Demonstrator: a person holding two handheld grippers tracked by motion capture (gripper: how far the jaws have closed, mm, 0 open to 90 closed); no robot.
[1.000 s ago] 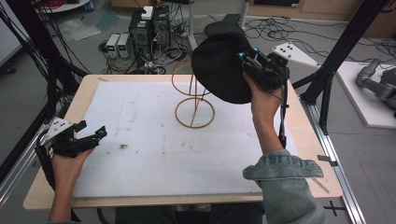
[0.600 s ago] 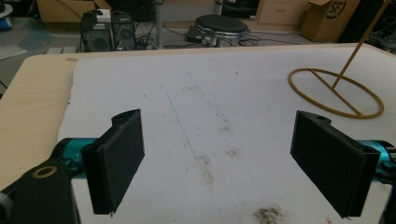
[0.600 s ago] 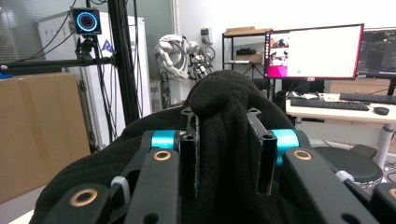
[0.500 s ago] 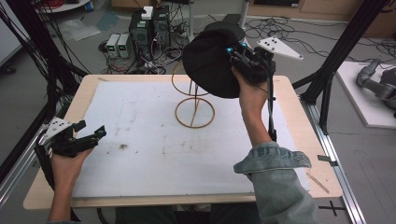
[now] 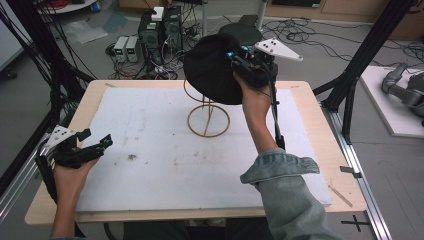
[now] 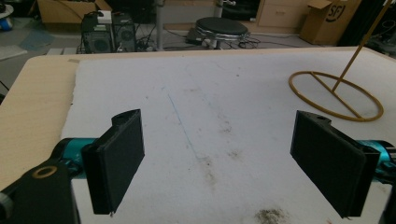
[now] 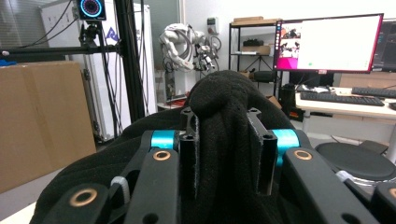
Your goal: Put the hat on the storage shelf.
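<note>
Black hat point(image 5: 210, 75) held up over the wire stand point(image 5: 207, 114), far of centre on the table.

Pinched by a fold of its cloth in the right gripper point(image 7: 226, 154), jaws closed tight on the fabric (bunched thick between the pads in the right gripper view). Hanging just above and partly in front of the stand's upper loop; whether touching it, impossible to tell. Step in hand, by the look of it: bringing the hat over the stand to seat it. Next move calls for centring the crown over the top loop, lowering, then letting go. Left gripper point(image 6: 233, 158) resting near the left edge of the white mat point(image 5: 160, 150), jaws wide apart, nothing between them. Stand's top hidden behind the hat; hat's brim and opening hard to make out.
</note>
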